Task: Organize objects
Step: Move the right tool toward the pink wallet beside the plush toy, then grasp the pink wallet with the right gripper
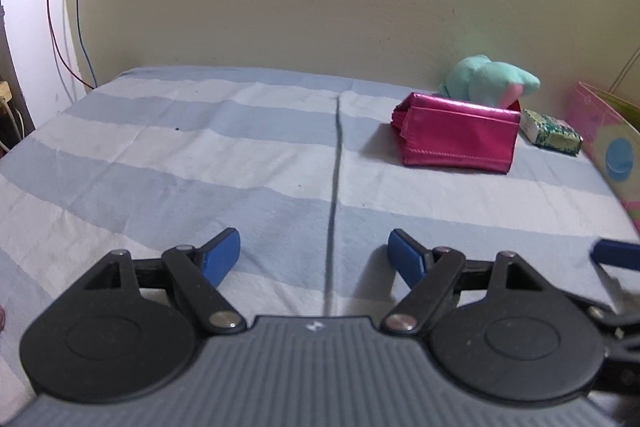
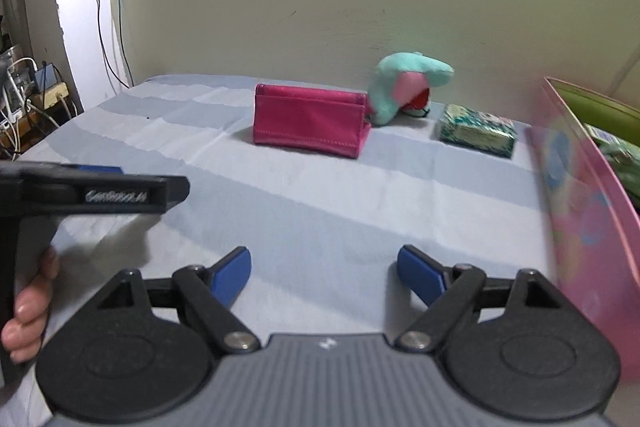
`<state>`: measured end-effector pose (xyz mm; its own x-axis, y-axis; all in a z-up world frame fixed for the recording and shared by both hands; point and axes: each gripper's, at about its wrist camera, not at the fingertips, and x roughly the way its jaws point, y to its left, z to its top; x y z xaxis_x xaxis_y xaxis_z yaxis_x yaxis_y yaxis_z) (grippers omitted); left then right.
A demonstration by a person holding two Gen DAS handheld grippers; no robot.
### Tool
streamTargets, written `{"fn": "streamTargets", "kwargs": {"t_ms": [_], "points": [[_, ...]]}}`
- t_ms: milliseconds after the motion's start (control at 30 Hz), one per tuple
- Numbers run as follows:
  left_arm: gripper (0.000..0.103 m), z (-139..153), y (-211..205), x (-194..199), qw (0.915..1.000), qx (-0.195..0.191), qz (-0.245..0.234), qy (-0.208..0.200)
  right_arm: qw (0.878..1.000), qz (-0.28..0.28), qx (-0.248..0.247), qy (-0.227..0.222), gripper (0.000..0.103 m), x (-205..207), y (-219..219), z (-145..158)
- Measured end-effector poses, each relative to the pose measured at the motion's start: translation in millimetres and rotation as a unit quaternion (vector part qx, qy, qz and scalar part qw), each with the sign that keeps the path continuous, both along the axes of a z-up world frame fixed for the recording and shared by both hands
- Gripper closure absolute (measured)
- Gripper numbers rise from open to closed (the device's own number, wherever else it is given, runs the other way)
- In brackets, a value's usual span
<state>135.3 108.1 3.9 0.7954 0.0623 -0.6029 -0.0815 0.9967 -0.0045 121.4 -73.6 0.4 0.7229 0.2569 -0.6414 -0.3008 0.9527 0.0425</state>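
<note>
A shiny magenta wallet (image 1: 458, 133) (image 2: 310, 121) stands on the striped bedsheet (image 1: 200, 155) (image 2: 320, 195) near the far wall. Behind it lies a mint and pink plush toy (image 1: 488, 79) (image 2: 404, 83). To its right sits a green patterned packet (image 1: 552, 133) (image 2: 476, 131). My left gripper (image 1: 314, 257) hovers over the near sheet, open, nothing between its blue pads. My right gripper (image 2: 324, 269) is open and empty too, well short of the wallet. The left gripper's black body shows at the left of the right wrist view, held by a hand (image 2: 30, 303).
A pink translucent bin (image 2: 580, 195) (image 1: 608, 143) stands at the right edge with green items inside. Cables and a power strip (image 2: 48, 99) crowd the far left corner beside the bed. A dark seam (image 1: 334, 207) runs down the sheet.
</note>
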Motion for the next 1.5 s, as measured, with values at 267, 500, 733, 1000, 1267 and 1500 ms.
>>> {"fn": "streamTargets", "kwargs": {"t_ms": [267,500,733,1000,1267,1500], "points": [[0.02,0,6,-5,0.9998,-0.014,0.009,-0.01,1.0,-0.002,0.01,0.009,0.016,36,6,0],[0.017,1,15,-5,0.9989,-0.044,0.013,-0.009,0.997,-0.027,0.06,-0.025,0.016,75,1,15],[0.013,2,19,-4,0.9983,-0.057,0.009,-0.01,0.993,-0.037,0.108,0.01,0.013,119,6,15],[0.011,1,22,-1,0.9972,-0.073,0.008,-0.012,0.995,-0.014,0.098,0.006,0.079,111,19,7],[0.011,3,26,-1,0.9961,-0.087,0.007,-0.015,0.996,0.012,0.09,-0.003,0.09,53,9,10],[0.011,4,42,-3,0.987,-0.158,-0.014,-0.026,0.995,0.077,0.057,-0.016,0.09,-46,-13,15]]}}
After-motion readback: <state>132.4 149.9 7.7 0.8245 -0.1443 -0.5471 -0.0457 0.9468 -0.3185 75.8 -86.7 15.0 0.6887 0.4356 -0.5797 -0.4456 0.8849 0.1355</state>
